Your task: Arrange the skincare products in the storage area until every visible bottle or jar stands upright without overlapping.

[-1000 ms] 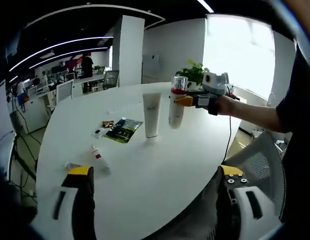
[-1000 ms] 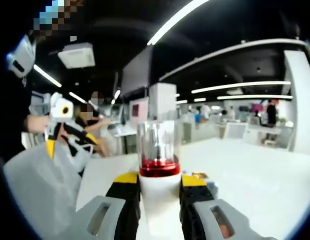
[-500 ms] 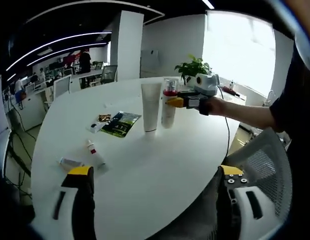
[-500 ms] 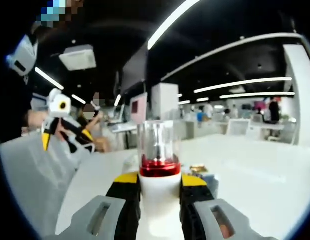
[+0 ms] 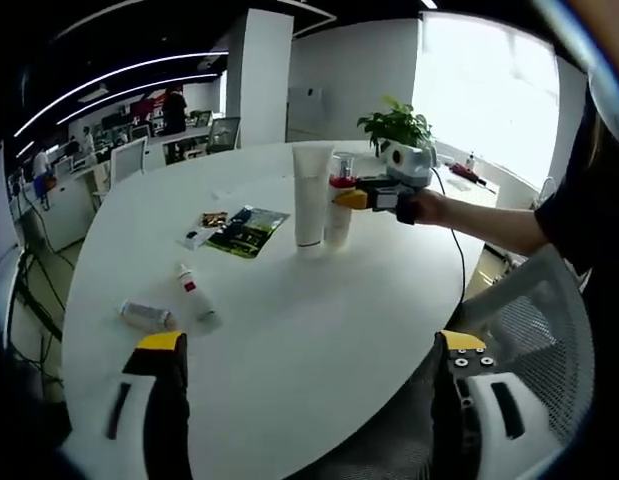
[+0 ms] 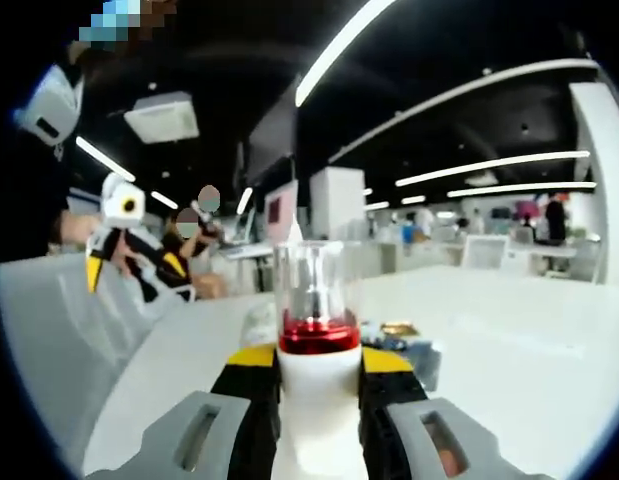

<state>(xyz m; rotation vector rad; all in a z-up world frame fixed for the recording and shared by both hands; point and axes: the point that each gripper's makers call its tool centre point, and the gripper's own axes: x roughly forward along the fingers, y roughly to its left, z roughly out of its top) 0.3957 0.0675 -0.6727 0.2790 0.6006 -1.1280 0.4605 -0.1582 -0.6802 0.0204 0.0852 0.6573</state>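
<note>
1. My right hand-held gripper pinches the white pump bottle under its red collar and clear cap; in the left gripper view the bottle stands just beside the upright white tube on the worktop.
2. I judge this the placing step; next I should let go once it rests squarely.
3. My left hand-held gripper hangs spread and empty; a small red-capped bottle and a grey jar lie toppled near it.
</note>
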